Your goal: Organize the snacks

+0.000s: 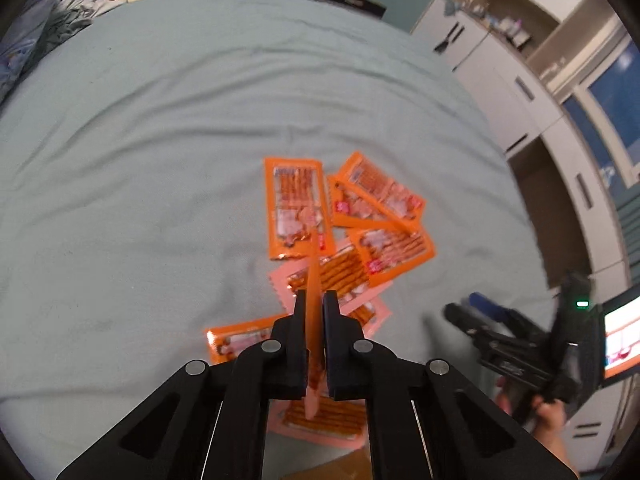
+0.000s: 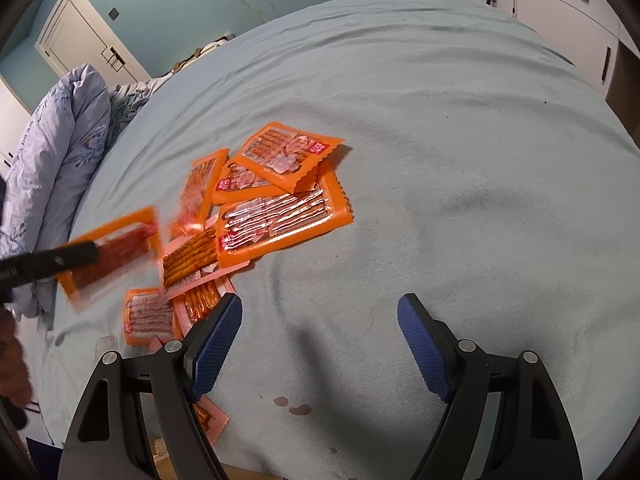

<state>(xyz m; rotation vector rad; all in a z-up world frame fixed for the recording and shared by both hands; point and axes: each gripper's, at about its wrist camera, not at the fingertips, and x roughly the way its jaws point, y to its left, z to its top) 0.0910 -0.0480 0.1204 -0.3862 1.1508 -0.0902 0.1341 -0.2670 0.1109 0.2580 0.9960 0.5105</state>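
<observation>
Pale blue-green bed sheet [image 2: 440,140] is covering the bed and carrying all items; teal wall, white door [image 2: 80,36] at 10 o'clock and white cabinets [image 1: 500,80] at 2 o'clock are bordering it.

Item 1: left hand-held gripper [image 1: 316,300], black jaws, is clenching an orange snack packet [image 1: 313,280] edge-on, the packet standing between the pads and running away toward 12 o'clock. In the right wrist view this same packet [image 2: 116,248] is showing its flat face at 9 o'clock, blurred, hanging clear of the sheet.

Item 2: pile of snack packets [image 2: 256,216] is lying on the sheet at centre, orange packets overlapping one another and partly covering pink packets [image 1: 336,276] of stick snacks beneath. One orange packet [image 1: 296,208] is lying lengthwise at 12 o'clock of the pile in the left wrist view; another [image 2: 148,316] is lying at 7 o'clock in the right wrist view.

Item 3: right hand-held gripper [image 2: 320,312], blue-padded fingers [image 2: 216,344], is standing released, jaws wide apart, nothing between them, hovering beside the pile at its 5 o'clock side. A person's hand [image 1: 548,420] is gripping its handle.

Item 4: folded quilt [image 2: 52,168] is resting at 9 o'clock along the bed edge.
</observation>
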